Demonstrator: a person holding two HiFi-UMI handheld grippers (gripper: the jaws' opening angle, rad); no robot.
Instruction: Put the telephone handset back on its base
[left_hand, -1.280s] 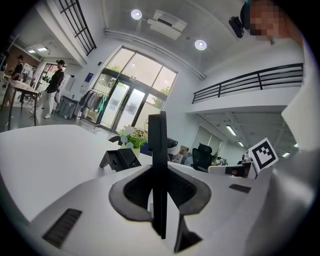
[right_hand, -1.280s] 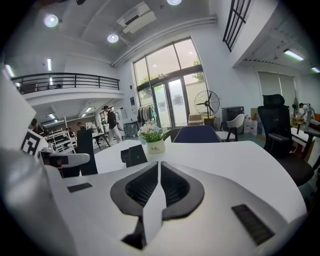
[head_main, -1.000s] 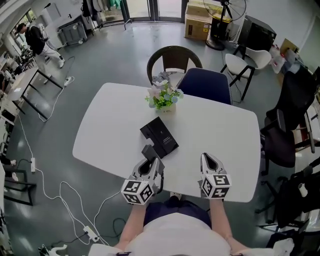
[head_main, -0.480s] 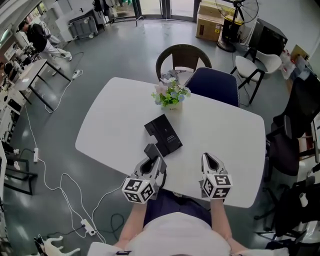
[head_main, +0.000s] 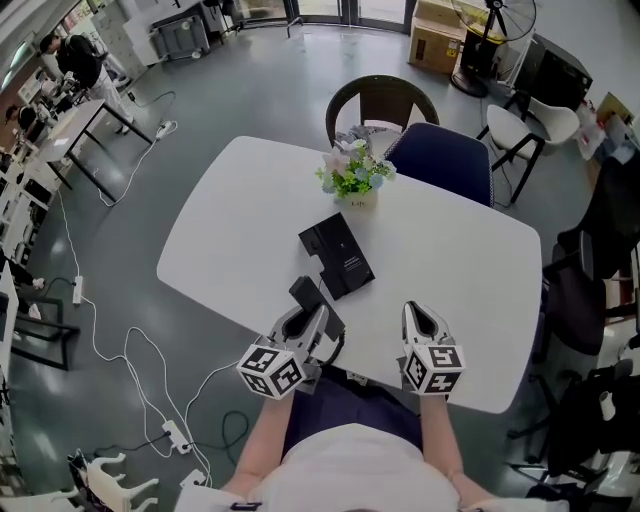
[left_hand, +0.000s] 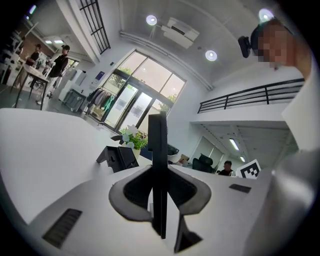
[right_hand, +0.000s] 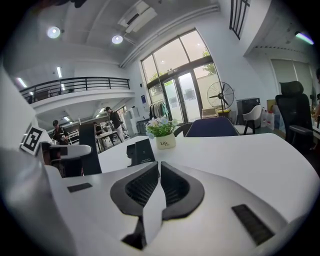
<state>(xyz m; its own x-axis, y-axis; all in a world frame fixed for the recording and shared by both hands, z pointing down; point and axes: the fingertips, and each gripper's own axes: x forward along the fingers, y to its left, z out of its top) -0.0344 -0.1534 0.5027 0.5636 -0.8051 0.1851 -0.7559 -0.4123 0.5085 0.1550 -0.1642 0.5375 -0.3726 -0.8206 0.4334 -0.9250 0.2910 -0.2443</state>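
The black telephone base (head_main: 338, 255) lies in the middle of the white table (head_main: 230, 240); it also shows as a dark wedge (left_hand: 117, 157) in the left gripper view and as a black block (right_hand: 140, 151) in the right gripper view. My left gripper (head_main: 310, 318) is shut on the black handset (head_main: 308, 296), held just short of the base's near end. Between the jaws the handset (left_hand: 157, 165) stands edge-on as a thin dark slab. My right gripper (head_main: 418, 318) hovers over the table's near edge, shut with nothing in it (right_hand: 159, 170).
A small pot of flowers (head_main: 357, 178) stands just beyond the base. Two chairs (head_main: 440, 160) are at the table's far side, and more chairs stand at the right. Cables (head_main: 120, 370) trail over the floor at the left.
My left gripper has rolled a little with the handset still in it. The head view has shifted, so the table sits slightly further right. The right gripper stays in about the same place.
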